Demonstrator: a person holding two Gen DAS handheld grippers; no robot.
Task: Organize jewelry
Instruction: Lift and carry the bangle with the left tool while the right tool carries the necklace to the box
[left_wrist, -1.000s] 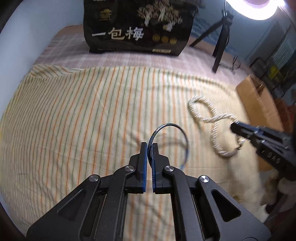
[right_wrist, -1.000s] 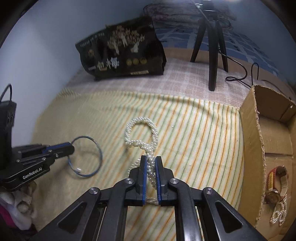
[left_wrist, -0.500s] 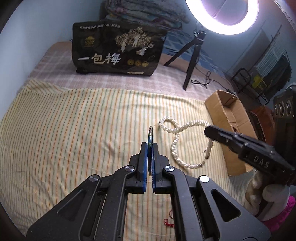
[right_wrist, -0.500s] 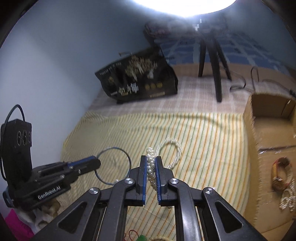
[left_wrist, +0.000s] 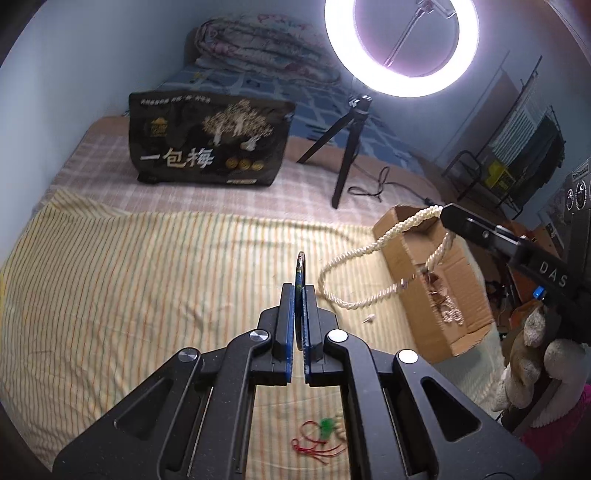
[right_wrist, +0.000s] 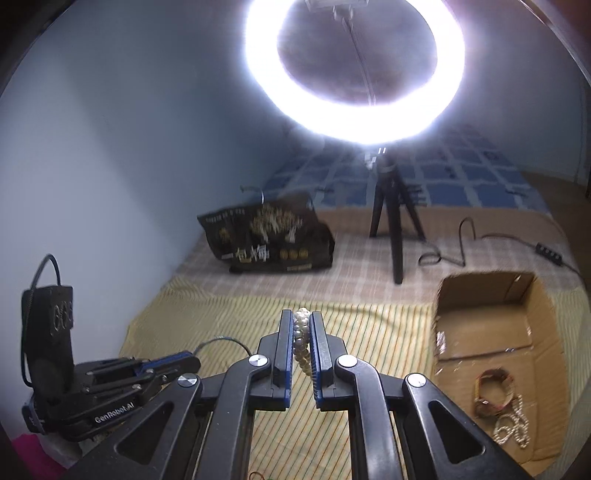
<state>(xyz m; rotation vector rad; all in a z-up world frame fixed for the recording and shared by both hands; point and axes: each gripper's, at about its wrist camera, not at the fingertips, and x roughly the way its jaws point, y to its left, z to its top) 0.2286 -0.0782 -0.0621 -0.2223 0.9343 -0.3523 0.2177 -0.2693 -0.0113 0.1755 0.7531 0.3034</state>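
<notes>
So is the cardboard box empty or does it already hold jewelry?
Not empty. The cardboard box is open-topped, and a bracelet and a beaded chain lie on its floor.

A thin blue bangle (left_wrist: 300, 264) stands edge-on, upright, pinched at its lower rim above the striped cloth. A twisted multi-strand pearl necklace (left_wrist: 373, 251) hangs in a drooping loop in the air, its lowest curve just above the cloth. In the open cardboard box (right_wrist: 487, 321) lie a reddish bracelet (right_wrist: 493, 391) and a small beaded chain (right_wrist: 513, 430), touching each other.
</notes>
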